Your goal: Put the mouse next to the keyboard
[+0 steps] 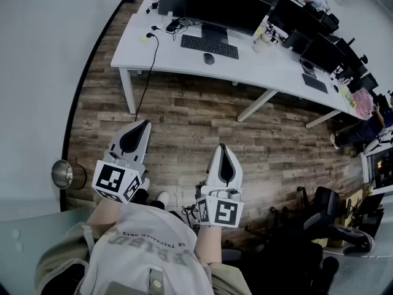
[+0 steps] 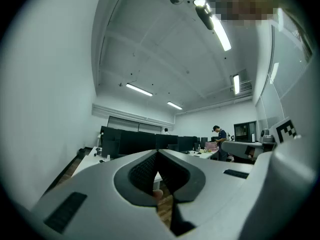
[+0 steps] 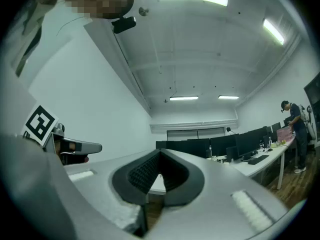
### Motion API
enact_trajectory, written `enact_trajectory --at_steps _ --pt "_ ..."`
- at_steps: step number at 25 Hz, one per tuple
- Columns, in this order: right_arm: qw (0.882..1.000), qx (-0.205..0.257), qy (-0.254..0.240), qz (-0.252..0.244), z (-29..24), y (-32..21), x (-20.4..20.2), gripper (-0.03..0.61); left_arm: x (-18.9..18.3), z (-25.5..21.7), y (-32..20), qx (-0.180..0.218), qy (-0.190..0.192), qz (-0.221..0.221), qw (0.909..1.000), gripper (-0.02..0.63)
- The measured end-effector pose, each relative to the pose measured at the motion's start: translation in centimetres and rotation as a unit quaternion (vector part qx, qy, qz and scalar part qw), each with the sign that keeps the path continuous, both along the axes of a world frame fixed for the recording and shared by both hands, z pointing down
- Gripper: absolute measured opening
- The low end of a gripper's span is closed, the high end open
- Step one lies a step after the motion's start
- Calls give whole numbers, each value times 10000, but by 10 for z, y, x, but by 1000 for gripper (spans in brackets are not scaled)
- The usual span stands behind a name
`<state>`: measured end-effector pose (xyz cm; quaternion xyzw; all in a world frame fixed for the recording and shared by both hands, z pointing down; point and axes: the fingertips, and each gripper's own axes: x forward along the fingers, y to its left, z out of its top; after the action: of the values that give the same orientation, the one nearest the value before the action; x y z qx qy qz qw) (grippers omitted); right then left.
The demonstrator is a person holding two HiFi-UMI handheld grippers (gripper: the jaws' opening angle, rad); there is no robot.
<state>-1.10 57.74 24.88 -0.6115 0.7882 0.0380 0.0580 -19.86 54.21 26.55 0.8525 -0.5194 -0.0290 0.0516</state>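
Both grippers are closed and empty. The left gripper point(image 1: 145, 123) has its jaws pressed together at the tip with nothing between the ribbed black pads. The right gripper point(image 1: 222, 146) is the same, pads meeting and nothing held. Both have smooth grey-white plastic shells that taper to a point, with a marker cube at the rear. They're held low in front of the person and point toward the desk.

The mouse point(image 1: 209, 58) is small, dark and rounded. It sits on the white desk point(image 1: 138, 53), just in front of the keyboard point(image 1: 210, 46) on the near side, toward its right half. Can't tell if the two touch. The keyboard is a flat black slab, and a black monitor point(image 1: 224, 8) stands right behind it. A thin black cable point(image 1: 147, 72) runs over the desk's front edge and down to the floor.

The desk top is matte with a straight front edge, on white slanted legs. The floor point(image 1: 184, 125) is grey-brown wood plank, and the strip between the grippers and the desk is open. On the left, a plain white wall with dark skirting closes that side, with a shiny metal bin point(image 1: 61, 174) low beside it. On the right, black office chairs point(image 1: 319, 226) crowd in near the right gripper. The grippers are well apart from the mouse.
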Motion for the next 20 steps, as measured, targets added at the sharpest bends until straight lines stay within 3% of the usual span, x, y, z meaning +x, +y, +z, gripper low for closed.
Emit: enact_trajectory --at_steps 16,20 --pt "9999 -31 77 73 11 -5 37 0 35 8 -6 -41 -125 35 9999 11" --pt "9997 -45 -206 147 17 -15 46 0 32 10 -13 -66 -212 -35 9997 11"
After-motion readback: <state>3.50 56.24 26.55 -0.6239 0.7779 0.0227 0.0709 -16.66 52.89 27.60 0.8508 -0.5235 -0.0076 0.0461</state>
